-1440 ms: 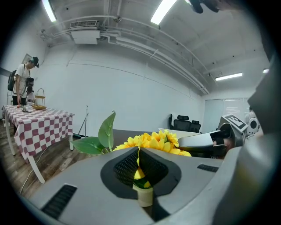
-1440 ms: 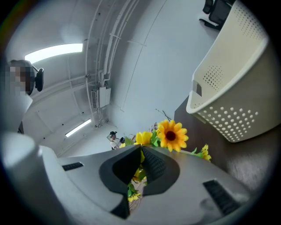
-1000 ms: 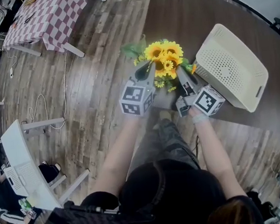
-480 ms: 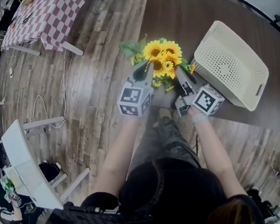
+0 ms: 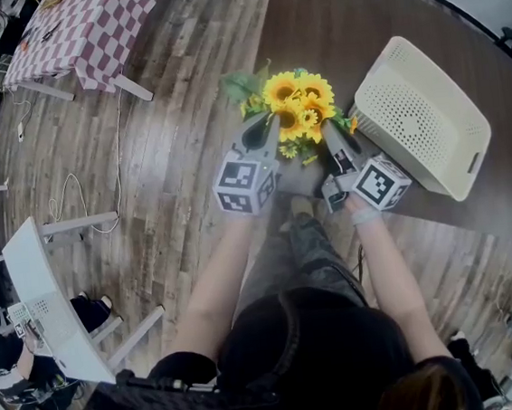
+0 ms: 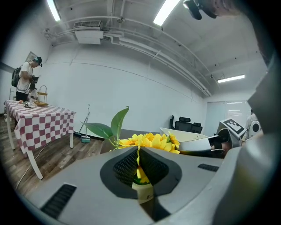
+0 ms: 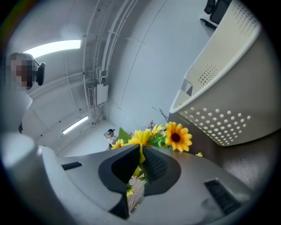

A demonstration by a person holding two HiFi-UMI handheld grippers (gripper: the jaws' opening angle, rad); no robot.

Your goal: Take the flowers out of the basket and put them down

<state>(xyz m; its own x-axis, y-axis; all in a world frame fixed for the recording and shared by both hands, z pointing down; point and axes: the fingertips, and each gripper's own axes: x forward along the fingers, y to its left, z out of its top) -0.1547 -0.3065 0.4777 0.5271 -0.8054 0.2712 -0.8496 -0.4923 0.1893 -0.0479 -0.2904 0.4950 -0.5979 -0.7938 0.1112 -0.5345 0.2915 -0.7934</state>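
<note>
Head view: the flowers (image 5: pixel 298 104) are out of the basket (image 5: pixel 420 119), which lies tilted on the dark table (image 5: pixel 355 25) just to their right. The bunch sits at the table's near edge, with 1 leaf reaching over the floor. The left gripper (image 5: pixel 272 123) and right gripper (image 5: pixel 328 131) flank it; whether it rests on the wood is not clear here.

Left gripper view: the pads are almost together, pinching a yellow petal and a pale stem, having just eased apart slightly. Only here do the big leaf (image 6: pixel 117 125) and a checked table (image 6: pixel 39 121) show.

Right gripper view: the jaws have also just been easing apart, to a slit with a petal and stems caught in it. The basket's holed wall looms close.

Risk, as I judge it: once the 2 grippers let go, overhanging blooms could tip the bunch off the edge, or petals could snag in the ribbed pads and drag along.
</note>
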